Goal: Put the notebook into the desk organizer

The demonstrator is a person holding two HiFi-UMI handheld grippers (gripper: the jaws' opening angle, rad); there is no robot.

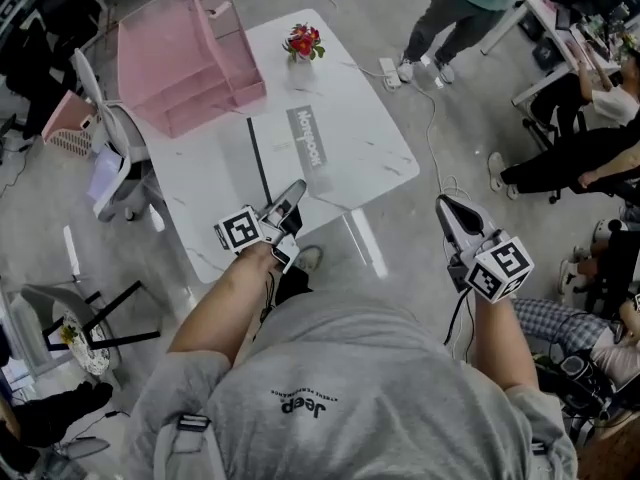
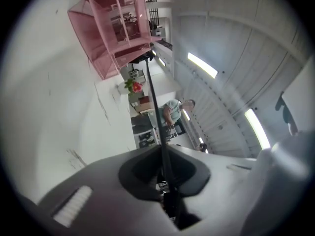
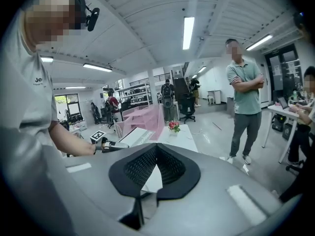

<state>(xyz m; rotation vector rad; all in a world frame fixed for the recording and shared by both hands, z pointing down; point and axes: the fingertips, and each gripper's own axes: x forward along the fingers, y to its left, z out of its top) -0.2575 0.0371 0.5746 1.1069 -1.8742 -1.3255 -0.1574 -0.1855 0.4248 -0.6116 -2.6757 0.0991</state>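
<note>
pinches the near end of the notebook [image 1: 305,140] in the left gripper [image 1: 296,188], over the tabletop [image 1: 375,153] between its near edge and the desk organizer [image 1: 190,63] at the far left corner; holds the right gripper [image 1: 444,204] pressed together, empty, off the near edge.

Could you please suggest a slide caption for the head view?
Left claw holds a grey rectangular notebook over the white marble-patterned table, short of the pink mesh desk organizer.
</note>
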